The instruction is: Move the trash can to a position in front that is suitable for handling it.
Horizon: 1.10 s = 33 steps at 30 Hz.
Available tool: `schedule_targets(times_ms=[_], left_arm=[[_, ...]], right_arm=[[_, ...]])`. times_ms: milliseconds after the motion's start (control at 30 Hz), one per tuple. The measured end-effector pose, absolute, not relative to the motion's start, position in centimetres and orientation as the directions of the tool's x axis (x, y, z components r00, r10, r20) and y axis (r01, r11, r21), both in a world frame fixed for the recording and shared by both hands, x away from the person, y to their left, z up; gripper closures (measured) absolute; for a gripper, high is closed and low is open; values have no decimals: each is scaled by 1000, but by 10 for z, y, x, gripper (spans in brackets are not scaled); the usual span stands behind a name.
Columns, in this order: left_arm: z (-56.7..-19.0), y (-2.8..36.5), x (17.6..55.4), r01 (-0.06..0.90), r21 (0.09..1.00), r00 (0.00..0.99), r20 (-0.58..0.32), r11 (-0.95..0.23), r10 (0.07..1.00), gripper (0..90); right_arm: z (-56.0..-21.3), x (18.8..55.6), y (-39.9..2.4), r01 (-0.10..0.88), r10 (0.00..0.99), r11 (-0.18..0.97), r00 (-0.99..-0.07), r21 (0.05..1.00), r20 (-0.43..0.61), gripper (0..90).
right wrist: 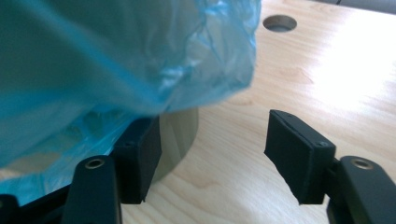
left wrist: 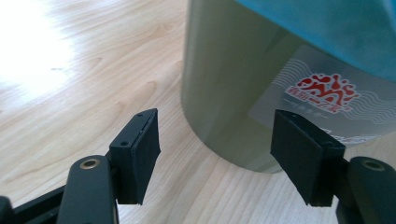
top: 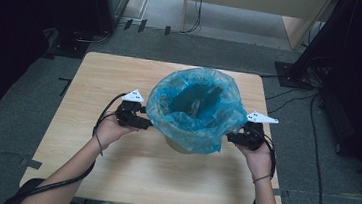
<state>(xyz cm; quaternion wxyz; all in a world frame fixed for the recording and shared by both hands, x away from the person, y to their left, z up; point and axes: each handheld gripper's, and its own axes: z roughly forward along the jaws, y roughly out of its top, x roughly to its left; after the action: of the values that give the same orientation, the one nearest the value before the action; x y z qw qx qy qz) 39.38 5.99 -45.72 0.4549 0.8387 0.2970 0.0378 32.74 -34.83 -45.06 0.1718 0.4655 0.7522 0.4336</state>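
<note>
Blue bag (top: 196, 108) lines the bin (top: 180, 144) mid-tabletop, nearer the far edge; left gripper (top: 142, 123) and right gripper (top: 231, 137) both wide, empty, flanking it (film thin, slippery, tears easily, so pinch the folded-over hem, not the bin wall).

High view: dim, bluish, soft, surroundings near black. Gripper views: brighter; blown-out glare patches on the counter (left wrist: 37, 51); nearby blue bag (right wrist: 116, 60) blurred; jaws in the foreground sharp.
</note>
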Motion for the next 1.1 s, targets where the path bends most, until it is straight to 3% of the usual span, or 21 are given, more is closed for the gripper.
schedule_targets(times_ms=[133,867,1100], left_arm=[[-453,66,396,468,791,813,-210,-394,543,316],[-444,75,400,467,780,816,-201,-415,541,312],[-442,79,401,459,796,817,-202,-396,540,355]], right_arm=[[-451,321,-356,565,845,216,-517,796,137,316],[-412,296,-364,515,790,231,-594,825,149,343],[-400,292,-364,493,774,235,-617,838,146,411]])
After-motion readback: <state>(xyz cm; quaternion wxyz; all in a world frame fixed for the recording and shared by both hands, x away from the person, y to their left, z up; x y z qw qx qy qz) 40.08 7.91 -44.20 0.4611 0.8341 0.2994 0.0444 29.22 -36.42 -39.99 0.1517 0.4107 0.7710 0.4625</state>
